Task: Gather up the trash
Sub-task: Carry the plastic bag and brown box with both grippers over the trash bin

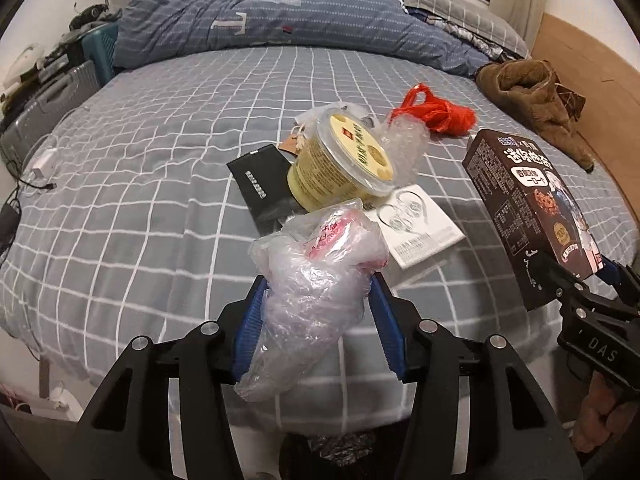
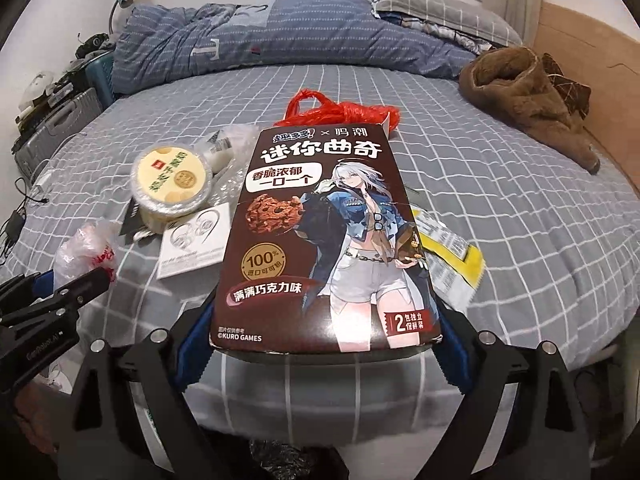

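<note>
Left wrist view: left gripper (image 1: pixel 318 300) half-closed on crumpled plastic bag (image 1: pixel 316 272), right gripper (image 2: pixel 320 344) clamped wide across cookie box (image 2: pixel 324 236), both above bed (image 2: pixel 520 216). Slippery film or box edges could slide free. 2 held; yellow tub (image 1: pixel 340 164) left.

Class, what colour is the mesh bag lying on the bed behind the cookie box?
Red mesh bag; it shows best in the left wrist view.

Grey checked bedsheet (image 1: pixel 160 152), brown cookie box (image 2: pixel 324 240), yellow tub (image 1: pixel 340 164)

Both wrist views look down along their claws, close over the shared bed (image 1: pixel 140 184).
</note>
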